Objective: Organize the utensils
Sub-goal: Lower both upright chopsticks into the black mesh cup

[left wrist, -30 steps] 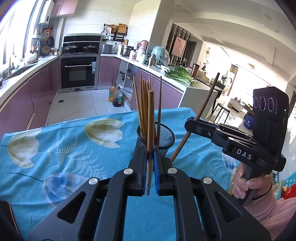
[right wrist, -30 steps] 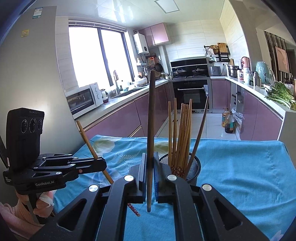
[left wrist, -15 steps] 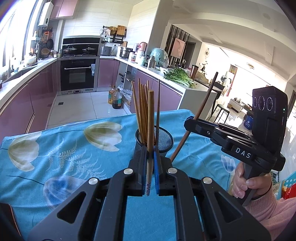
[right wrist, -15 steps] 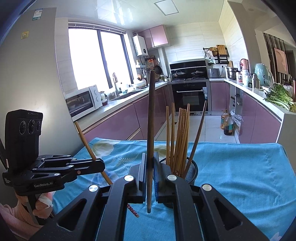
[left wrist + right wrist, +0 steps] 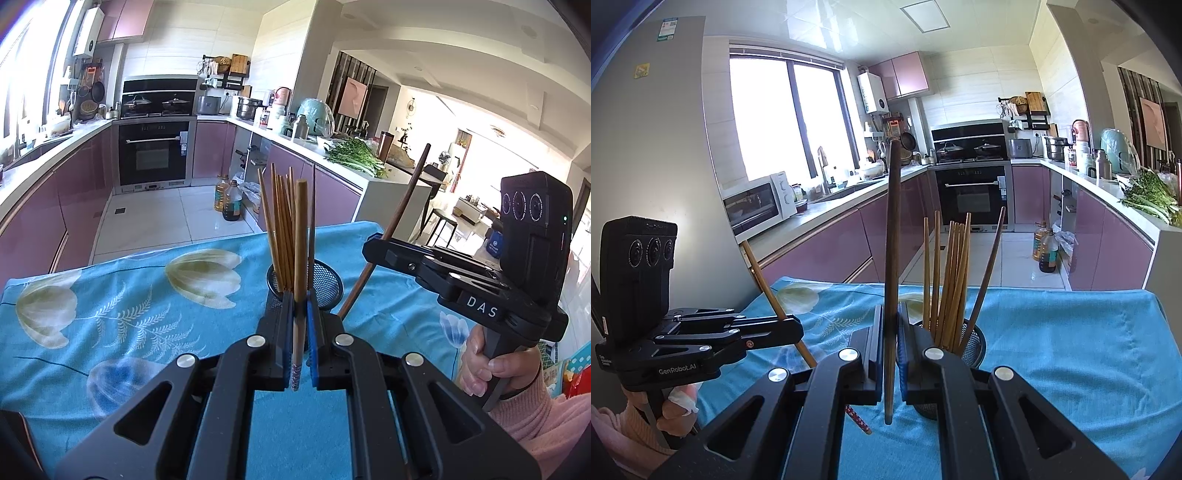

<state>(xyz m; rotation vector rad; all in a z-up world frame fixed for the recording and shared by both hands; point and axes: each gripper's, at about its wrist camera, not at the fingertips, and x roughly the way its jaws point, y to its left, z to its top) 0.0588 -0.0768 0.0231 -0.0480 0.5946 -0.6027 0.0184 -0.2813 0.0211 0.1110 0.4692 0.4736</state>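
Observation:
A black mesh holder [image 5: 325, 284] stands on the blue flowered tablecloth [image 5: 110, 302], holding several brown chopsticks [image 5: 280, 236]. My left gripper [image 5: 300, 314] is shut on a light brown chopstick [image 5: 300, 258], upright, just in front of the holder. My right gripper [image 5: 890, 332] is shut on a dark brown chopstick [image 5: 892, 240], upright, left of the holder [image 5: 975, 347] and its chopsticks [image 5: 953, 284]. The right gripper [image 5: 373, 249] shows at the right of the left wrist view with its dark chopstick [image 5: 399, 218] slanted. The left gripper [image 5: 794, 328] shows at the left of the right wrist view.
The table's far edge [image 5: 184, 247] drops to a tiled kitchen floor [image 5: 155, 218]. Purple cabinets and an oven [image 5: 155, 155] stand behind. A grey fridge wall [image 5: 657, 147] is close at the left of the right wrist view. Oil bottles [image 5: 1047, 251] stand on the floor.
Both grippers have kept their chopsticks. Both have shifted slightly relative to the holder, which sits a little lower in both views.

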